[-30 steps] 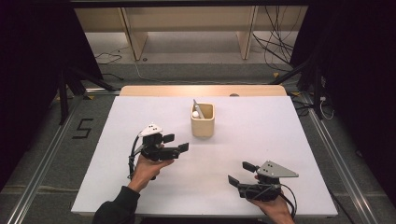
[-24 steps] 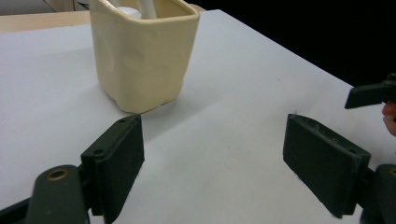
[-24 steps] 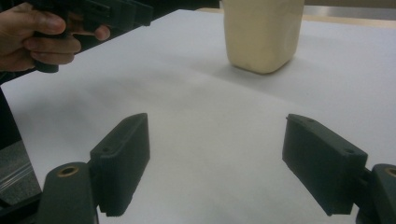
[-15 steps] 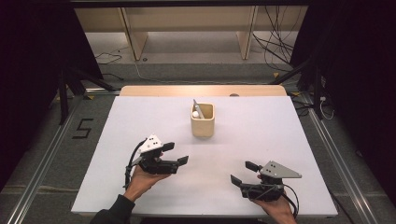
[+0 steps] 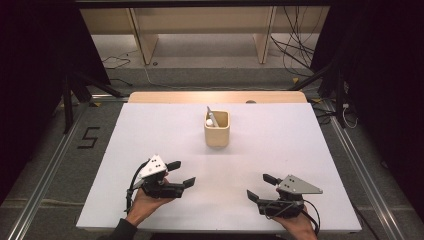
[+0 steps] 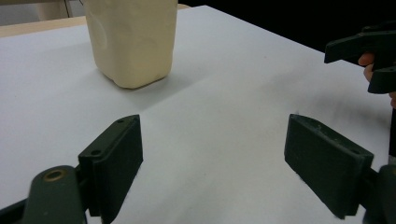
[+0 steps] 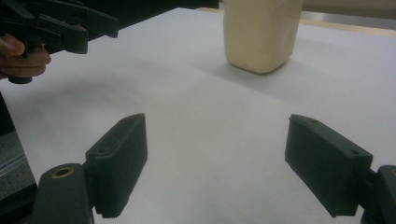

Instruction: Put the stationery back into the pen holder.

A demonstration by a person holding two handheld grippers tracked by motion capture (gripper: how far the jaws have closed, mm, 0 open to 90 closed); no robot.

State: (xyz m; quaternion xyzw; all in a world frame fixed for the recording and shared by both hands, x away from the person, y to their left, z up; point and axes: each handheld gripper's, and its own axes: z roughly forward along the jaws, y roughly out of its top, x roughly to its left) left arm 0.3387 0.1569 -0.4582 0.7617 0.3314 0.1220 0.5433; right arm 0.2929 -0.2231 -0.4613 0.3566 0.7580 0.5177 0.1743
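left gripper (image 5: pixel 181 174): jaws spread wide, nothing held, near table's front-left | right gripper (image 5: pixel 259 187): jaws spread wide, nothing held, front-right | cream square plastic cup (image 5: pixel 217 129): upright mid white table (image 5: pixel 150 130), grey-white utensil (image 5: pixel 212 118) seen inside, well apart from both

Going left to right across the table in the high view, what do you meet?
Left gripper → beige cup holding a white utensil → right gripper, all on the white table.

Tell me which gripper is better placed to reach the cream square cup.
Probably the left gripper: open, it sits slightly nearer the cream square cup than the open right gripper, which is lower by the table's near edge.
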